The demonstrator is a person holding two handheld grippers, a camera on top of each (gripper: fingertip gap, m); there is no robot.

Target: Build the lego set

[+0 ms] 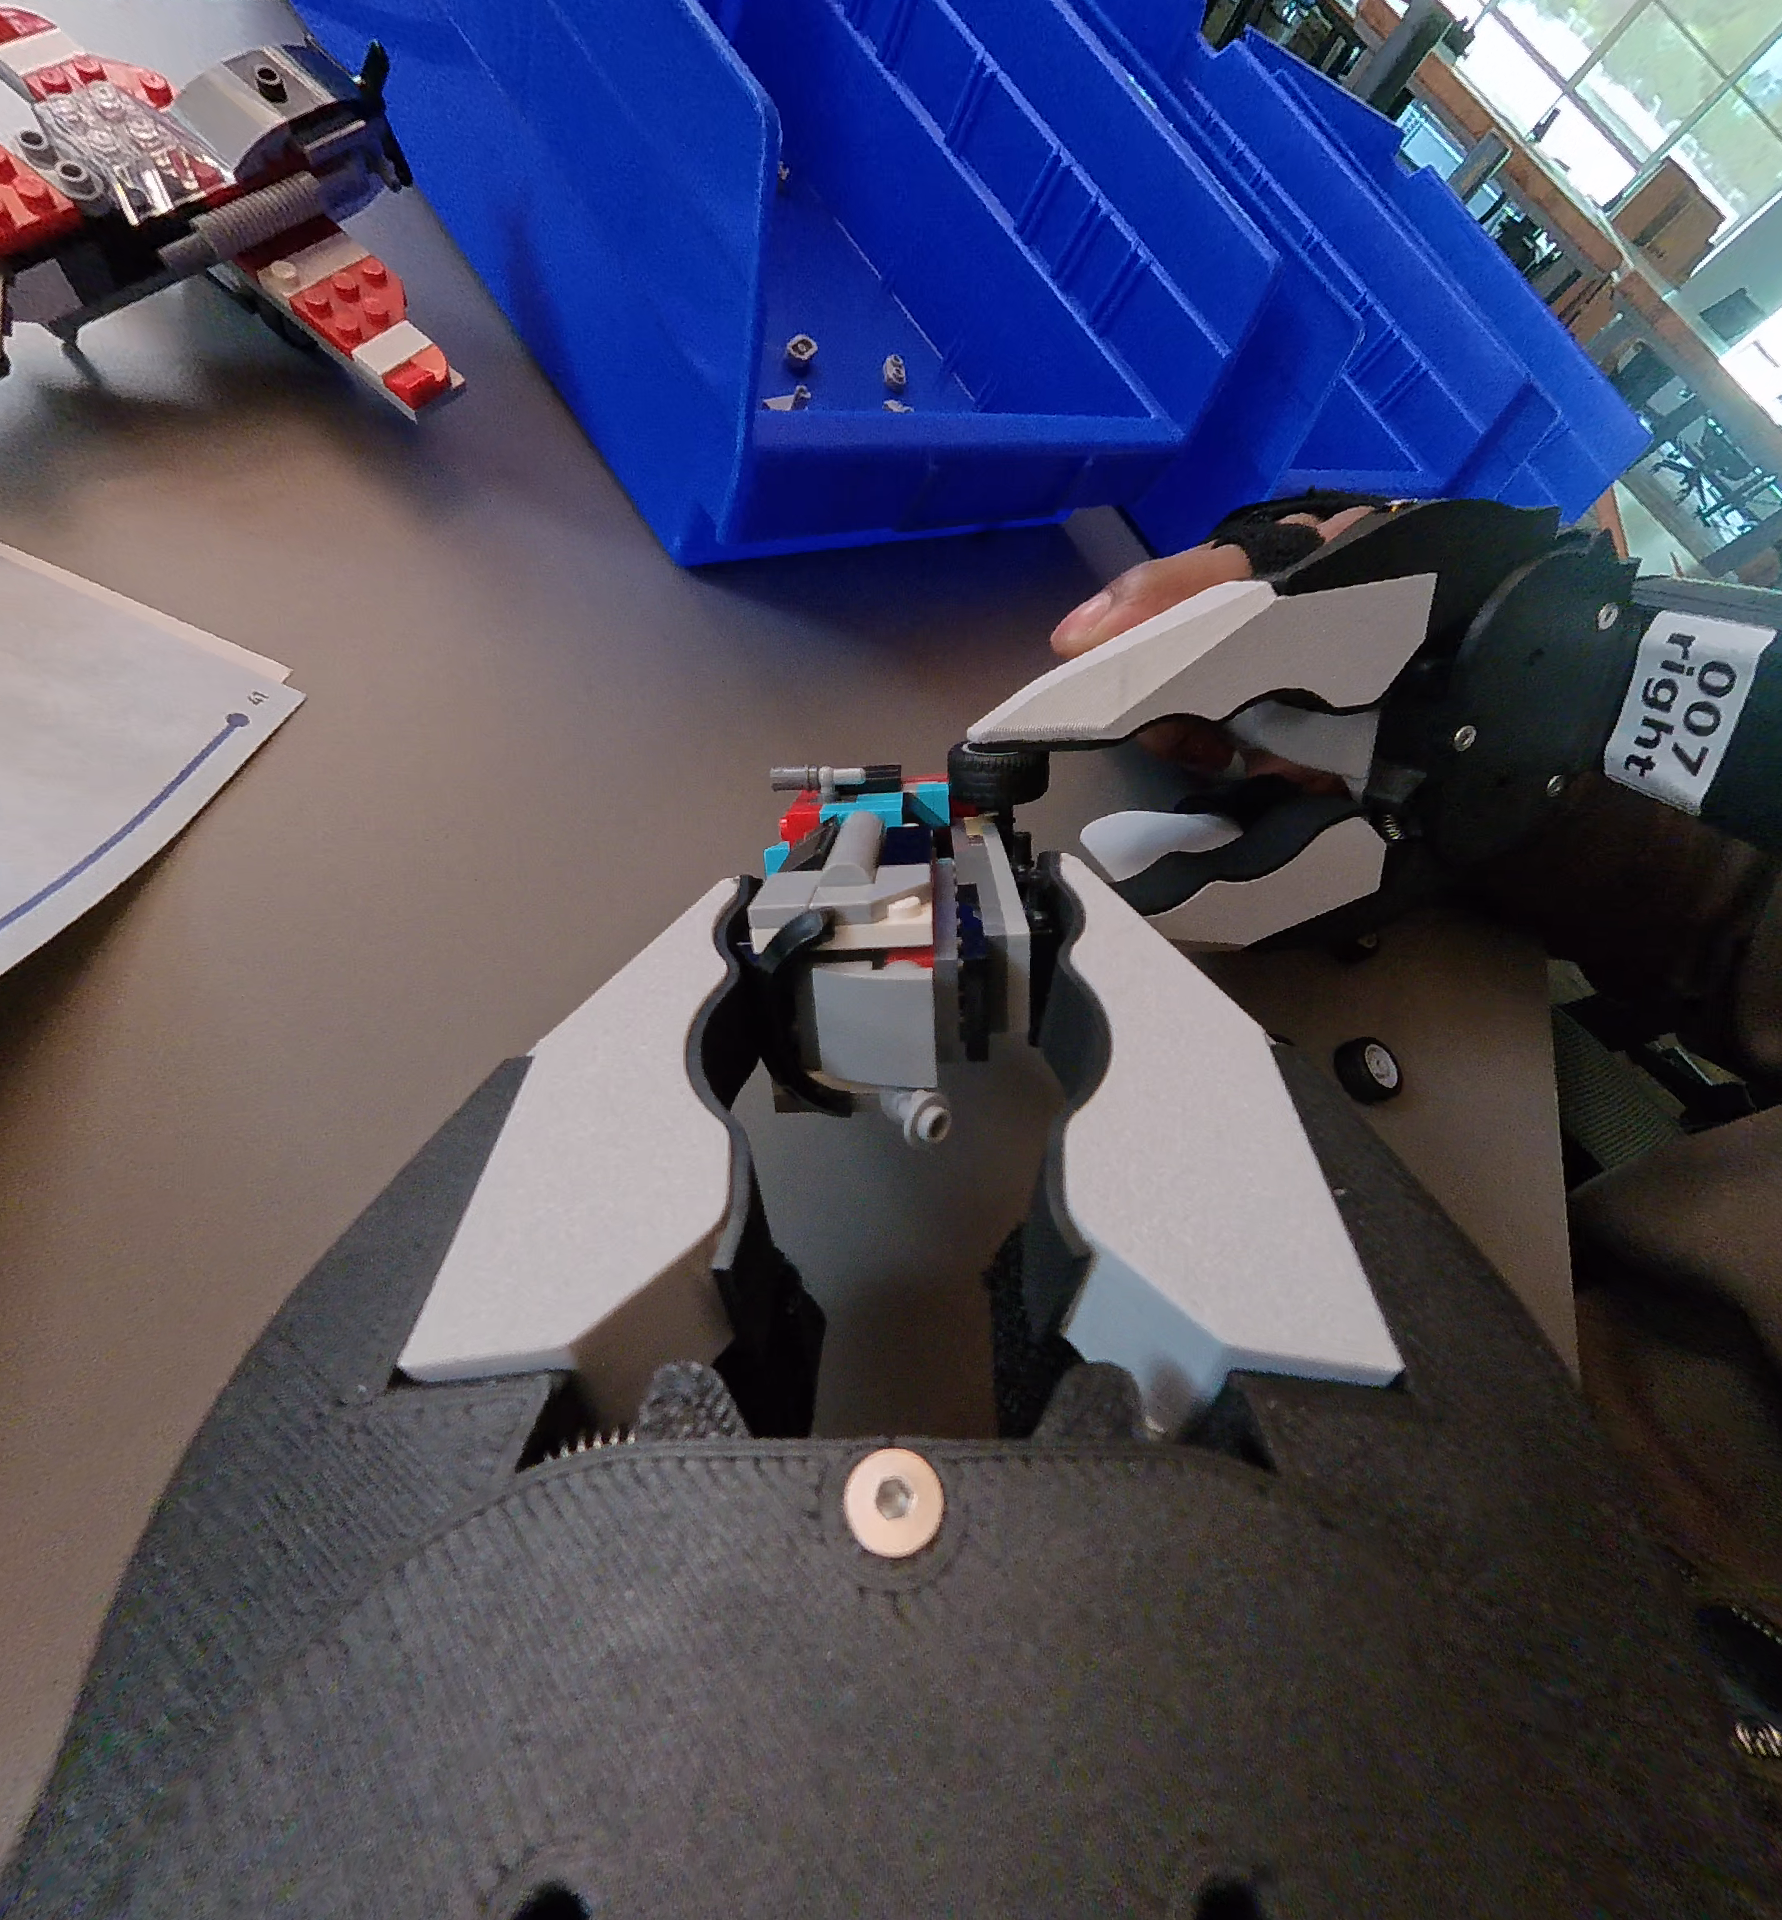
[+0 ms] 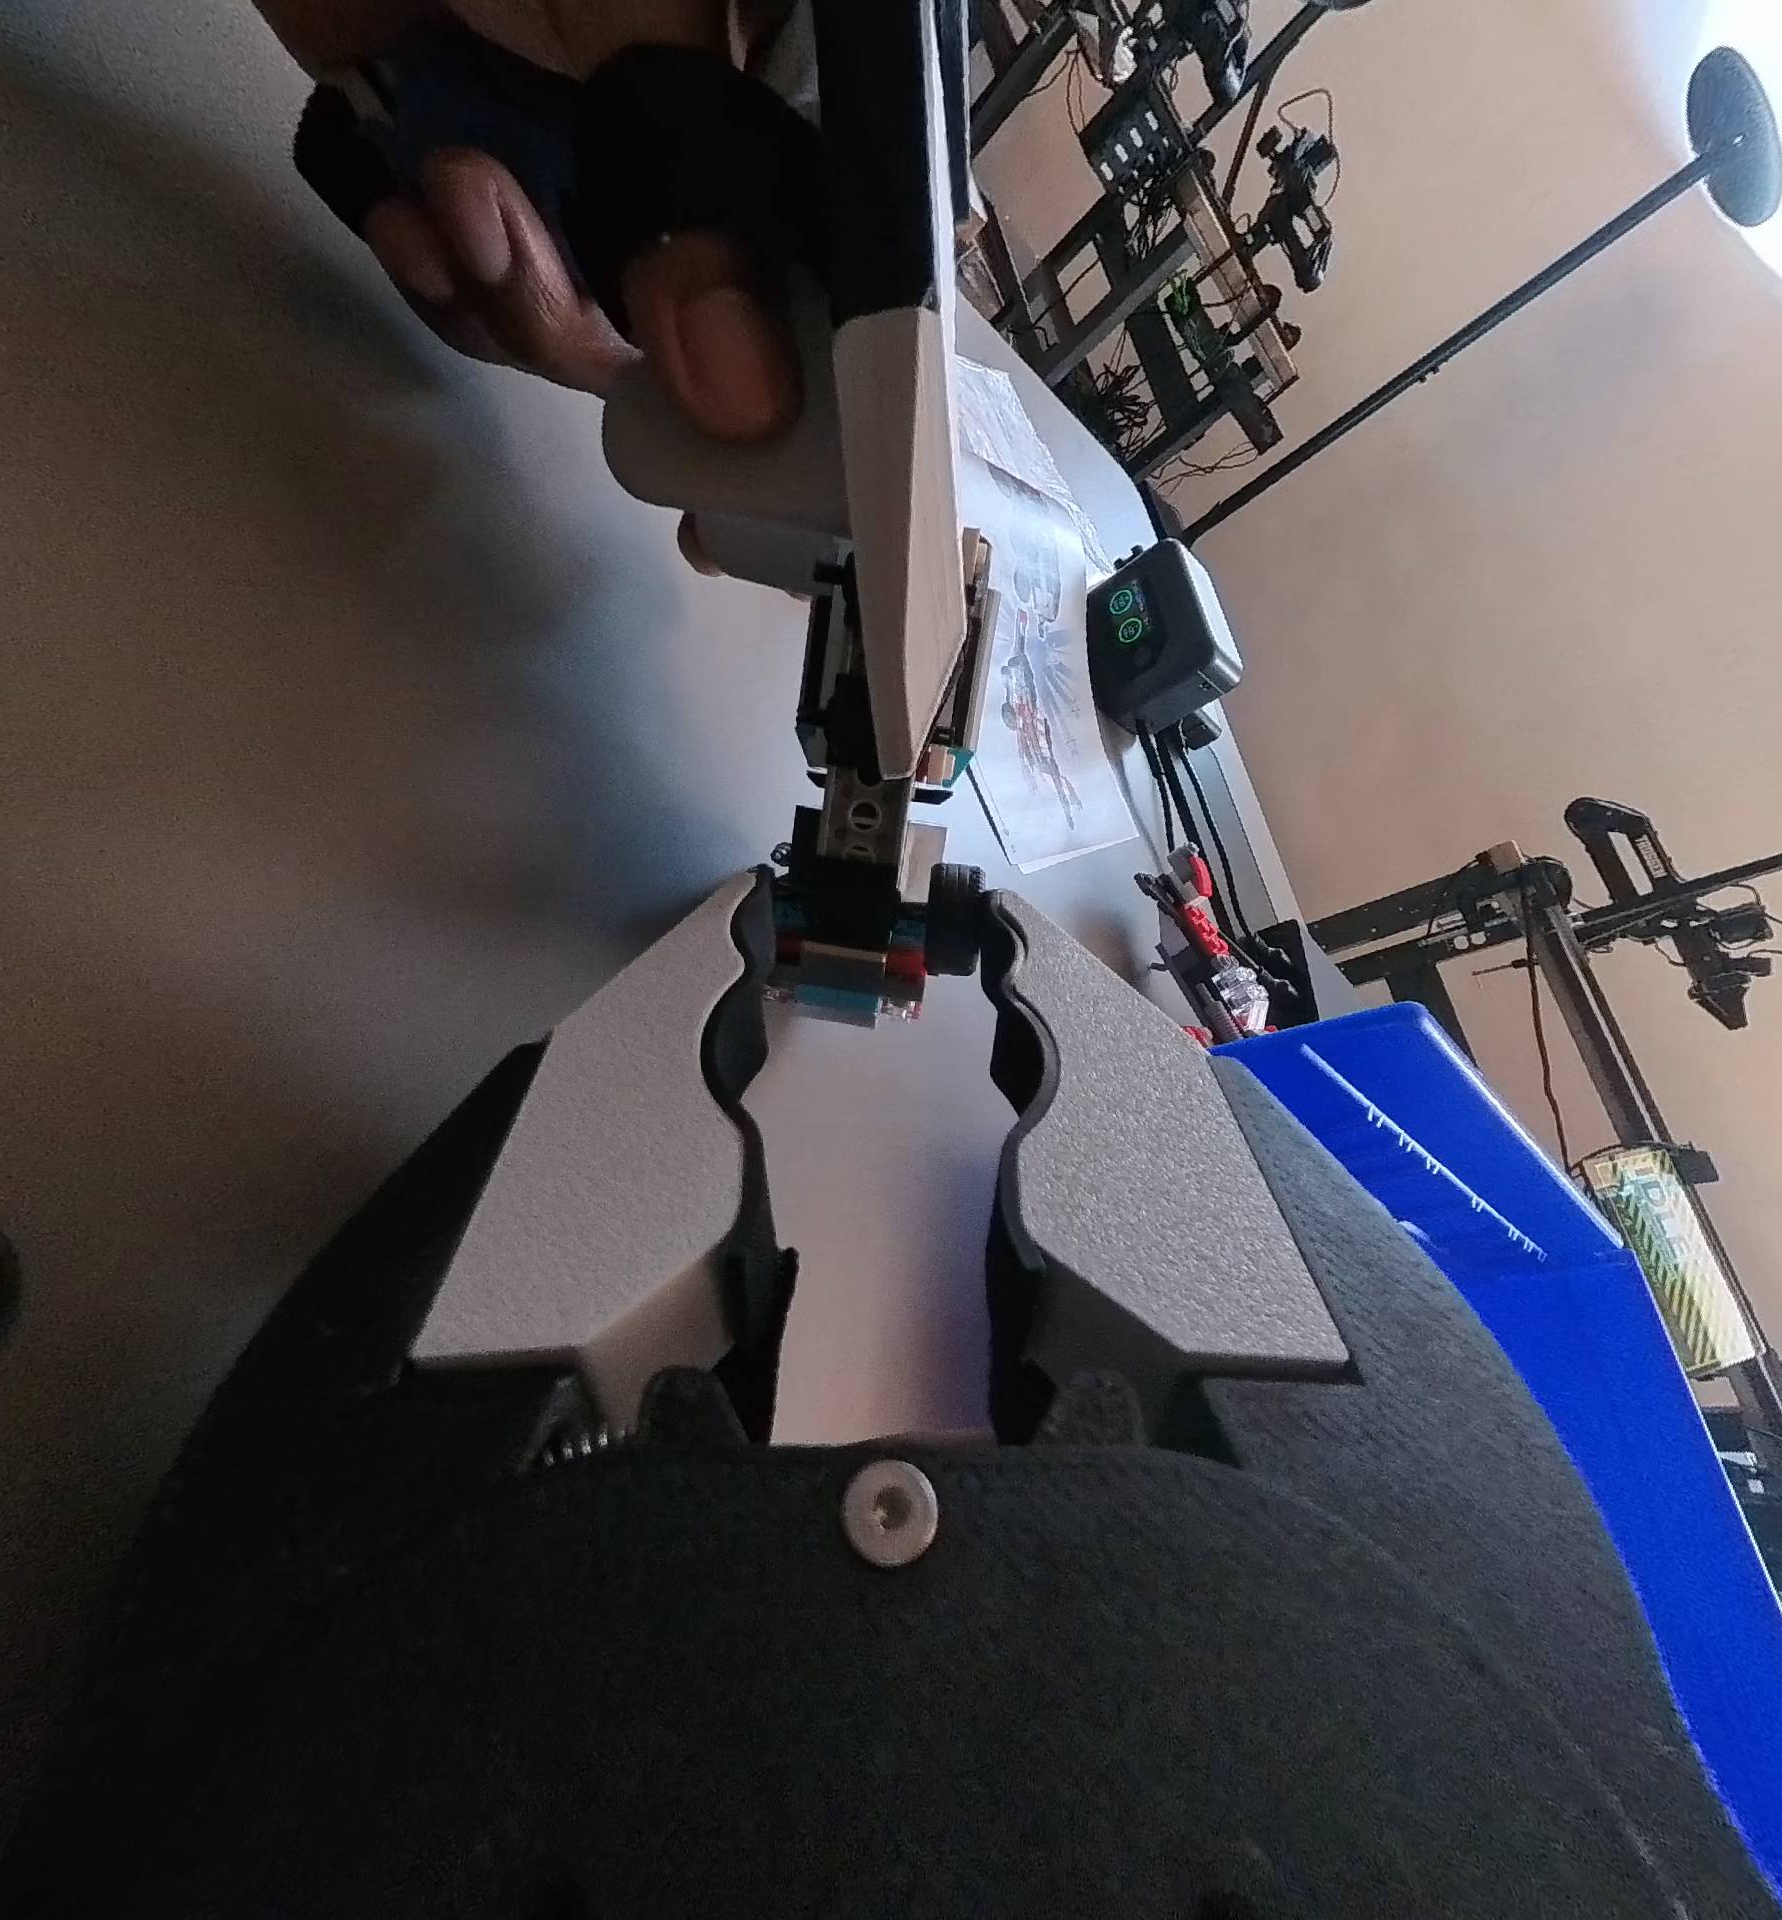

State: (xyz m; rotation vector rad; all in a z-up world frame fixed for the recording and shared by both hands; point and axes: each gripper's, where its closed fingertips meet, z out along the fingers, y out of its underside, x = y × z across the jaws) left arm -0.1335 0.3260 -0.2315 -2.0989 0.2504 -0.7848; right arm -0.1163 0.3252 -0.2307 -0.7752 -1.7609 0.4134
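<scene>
The left gripper (image 1: 892, 914) reaches forward over the table (image 1: 451, 727), its two pads pressed on the sides of a small brick vehicle (image 1: 897, 935) held just above the surface. From the right, the right gripper (image 2: 871, 925) lies turned on its side, closed across the vehicle's front end; one pad presses a black wheel (image 1: 996, 774) against it. A loose wheel (image 1: 1368, 1070) lies beside. Farther off are a paper booklet (image 1: 56, 748), blue bins (image 1: 970, 312) and a red brick aircraft (image 1: 170, 208).

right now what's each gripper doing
left gripper: closed on the brick model.
right gripper: closed across the model's far end and its black wheel.
</scene>
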